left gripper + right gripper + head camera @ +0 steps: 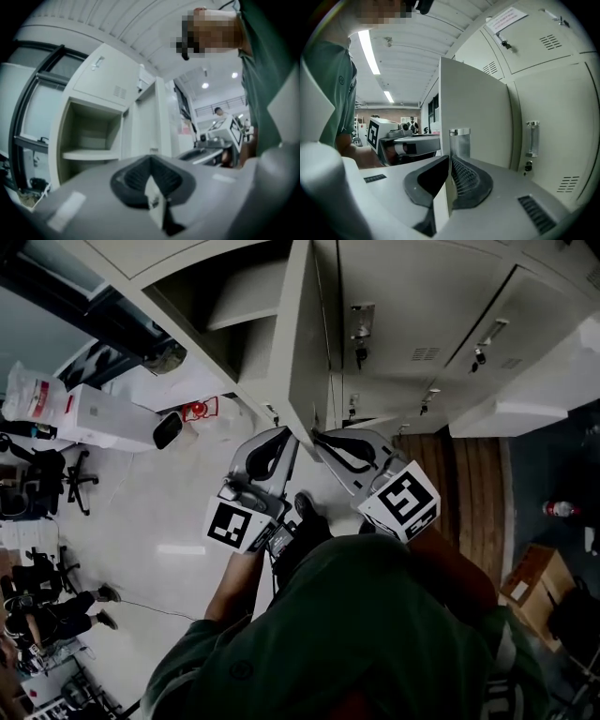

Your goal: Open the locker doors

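Observation:
A grey locker door [305, 352] stands swung open, edge-on to me, beside its bared compartment [225, 315] with one shelf. Both grippers meet at the door's free edge. My left gripper [281, 444] has the thin panel [147, 126] clamped between its dark pads [151, 180]. From the other side my right gripper [325, 440] holds the same door [473, 103] just below its chrome handle [460, 143], with the panel pinched between the pads [449, 176]. The neighbouring doors [412, 306] stay closed, with keys at their handles [361, 329].
A closed door with a chrome handle [531, 138] lies right of the open one. A white box [103, 418], a red item [197, 410] and office chairs [56, 474] stand at the left. A cardboard box [534, 582] and a bottle [560, 509] are on the floor at the right.

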`<state>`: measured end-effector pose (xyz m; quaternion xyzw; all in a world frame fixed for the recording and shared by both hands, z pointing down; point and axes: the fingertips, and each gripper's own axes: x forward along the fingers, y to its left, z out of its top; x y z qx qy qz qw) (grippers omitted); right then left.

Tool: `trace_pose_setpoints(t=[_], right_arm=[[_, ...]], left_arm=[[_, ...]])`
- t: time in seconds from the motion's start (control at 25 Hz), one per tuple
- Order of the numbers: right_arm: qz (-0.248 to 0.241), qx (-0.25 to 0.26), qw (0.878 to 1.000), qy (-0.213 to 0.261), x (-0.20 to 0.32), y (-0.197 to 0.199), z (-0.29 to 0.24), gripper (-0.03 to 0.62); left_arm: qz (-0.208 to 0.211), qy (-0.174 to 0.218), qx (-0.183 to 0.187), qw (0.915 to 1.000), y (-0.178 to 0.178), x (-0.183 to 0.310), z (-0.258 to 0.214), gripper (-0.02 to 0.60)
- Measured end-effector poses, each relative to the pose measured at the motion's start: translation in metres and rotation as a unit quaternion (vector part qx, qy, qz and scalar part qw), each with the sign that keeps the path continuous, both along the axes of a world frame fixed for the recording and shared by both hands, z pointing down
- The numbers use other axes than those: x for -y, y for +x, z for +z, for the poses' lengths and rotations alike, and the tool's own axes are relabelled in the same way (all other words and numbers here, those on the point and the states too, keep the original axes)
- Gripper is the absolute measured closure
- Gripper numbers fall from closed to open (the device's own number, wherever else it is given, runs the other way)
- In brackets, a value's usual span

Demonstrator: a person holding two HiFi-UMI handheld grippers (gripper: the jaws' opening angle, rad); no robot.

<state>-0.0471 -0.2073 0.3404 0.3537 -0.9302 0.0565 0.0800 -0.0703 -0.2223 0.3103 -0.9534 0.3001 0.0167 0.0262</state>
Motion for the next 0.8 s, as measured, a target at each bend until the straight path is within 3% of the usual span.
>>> trace_pose_setpoints(t=[0.24,0.56,0.8], right_arm=[[0.034,0.010,0.999,0.002,-0.008,0.050,0.005,0.572],[0.078,0.022,0.997,0.006,-0.013,0.086,0.002,0.572],[0.104,0.039,0.993,0.033,-0.032,0.095,-0.009,0.572]], left_arm=[[0.001,0.005,0.015,0.9999,0.047,-0.013,0.011,0.591],[0.002,0.002,0.036,0.9993,0.082,-0.014,0.023,0.591],[0.052,0.001,0.046,0.9976,0.104,-0.033,0.033,0.591]])
